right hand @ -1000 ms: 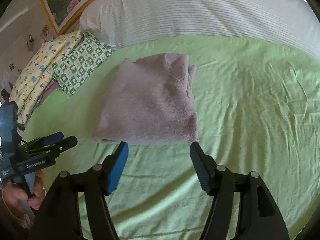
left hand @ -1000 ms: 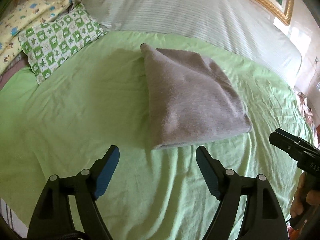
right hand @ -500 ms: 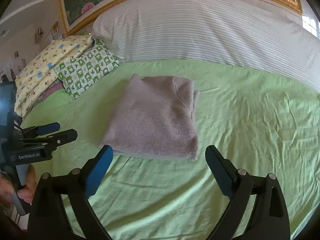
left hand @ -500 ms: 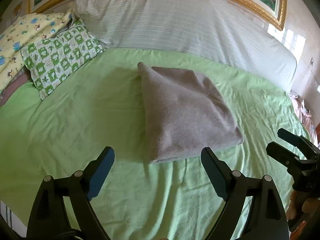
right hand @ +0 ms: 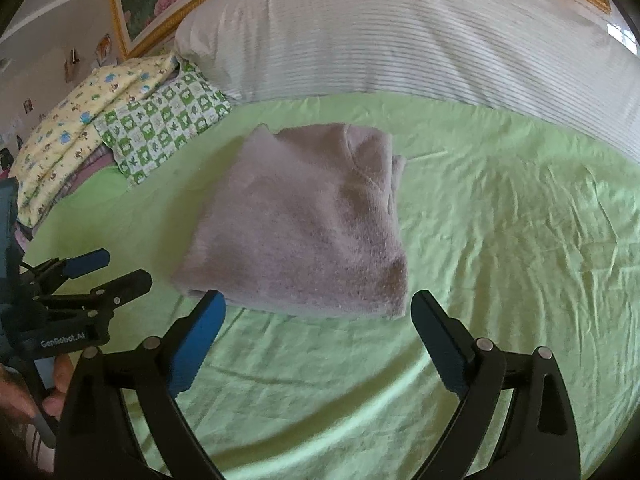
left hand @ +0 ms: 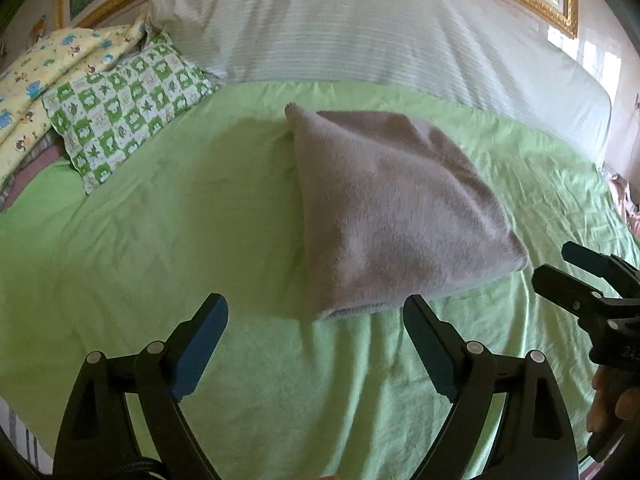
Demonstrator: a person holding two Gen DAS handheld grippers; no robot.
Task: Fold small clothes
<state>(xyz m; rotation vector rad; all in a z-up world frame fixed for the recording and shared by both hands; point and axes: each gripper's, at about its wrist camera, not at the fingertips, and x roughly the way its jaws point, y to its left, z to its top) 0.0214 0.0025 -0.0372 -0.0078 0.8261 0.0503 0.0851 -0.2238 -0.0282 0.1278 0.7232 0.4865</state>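
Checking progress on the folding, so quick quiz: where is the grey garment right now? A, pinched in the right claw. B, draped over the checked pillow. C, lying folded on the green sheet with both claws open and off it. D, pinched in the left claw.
C: the grey garment lies folded on the green sheet, with the left claw and right claw both open and short of it.

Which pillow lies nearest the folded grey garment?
The green-and-white checked pillow, flat on the green sheet beside the yellow cartoon-print one, which lies farther out.
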